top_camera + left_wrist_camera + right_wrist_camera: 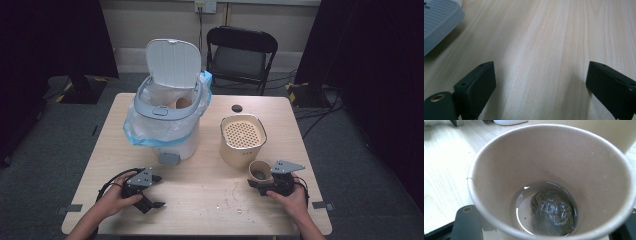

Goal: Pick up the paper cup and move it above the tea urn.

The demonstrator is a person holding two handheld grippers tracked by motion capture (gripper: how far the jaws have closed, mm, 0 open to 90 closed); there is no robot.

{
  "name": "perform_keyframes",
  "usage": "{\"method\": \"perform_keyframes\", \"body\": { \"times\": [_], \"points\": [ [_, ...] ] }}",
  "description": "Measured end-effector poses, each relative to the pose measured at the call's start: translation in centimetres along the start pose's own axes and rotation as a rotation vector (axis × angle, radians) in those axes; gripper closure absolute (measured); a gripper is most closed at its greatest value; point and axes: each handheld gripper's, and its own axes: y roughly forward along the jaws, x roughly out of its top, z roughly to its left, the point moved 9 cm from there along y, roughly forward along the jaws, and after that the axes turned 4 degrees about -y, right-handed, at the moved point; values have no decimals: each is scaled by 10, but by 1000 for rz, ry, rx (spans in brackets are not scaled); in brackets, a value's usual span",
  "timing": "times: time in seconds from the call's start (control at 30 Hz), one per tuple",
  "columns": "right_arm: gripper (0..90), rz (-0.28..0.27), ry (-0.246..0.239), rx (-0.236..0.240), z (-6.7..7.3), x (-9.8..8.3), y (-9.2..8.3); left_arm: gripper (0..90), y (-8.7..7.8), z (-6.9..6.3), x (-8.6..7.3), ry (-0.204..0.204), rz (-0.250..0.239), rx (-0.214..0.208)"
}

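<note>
Fingers of the right gripper [263,181] sit on either side of a brown paper cup [260,170], low on its wall, and look to be closed on it; in the right gripper view the cup [549,182] stands between the black fingers [467,222] with its mouth tipped toward the camera. Cup stands near the right front of the pale wooden surface [200,200], just in front of a cream canister [242,142] with a perforated strainer insert in its top, the two close together or touching, hard to say which. Cup's long axis roughly upright, leaning a little toward the person. Inside it: a shallow pool of clear liquid and one dark, soaked tea bag [552,213] lying on the bottom. Left gripper [150,192] rests well apart at the left front, fingers [476,87] spread wide over bare wood, nothing between them; a grey pedal [439,22] shows at the corner of the left gripper view. White pedal bin [167,120] stands mid-left with lid raised and a clear liner with blue edge; another brown cup [182,103] lies in it. Judgement: right hand is the nearer and already on the cup; the strainer lies directly behind it, so draining there looks the likely next move, then the bin to the left.
</note>
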Motion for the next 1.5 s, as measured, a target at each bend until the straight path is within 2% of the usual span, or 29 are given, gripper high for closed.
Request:
{"method": "perform_keyframes", "body": {
  "times": [0.43, 0.67, 1.5],
  "points": [
    [296, 5, -23, -26, -4, 0, -5, 87, 0, 0, 0, 0, 0, 0],
    [299, -5, -26, -43, -9, 7, -13, 85, 0, 0, 0, 1, 0, -2],
    [308, 47, -58, -83, -27, 18, -21, 83, 0, 0, 0, 4, 2, -5]
  ]
}}
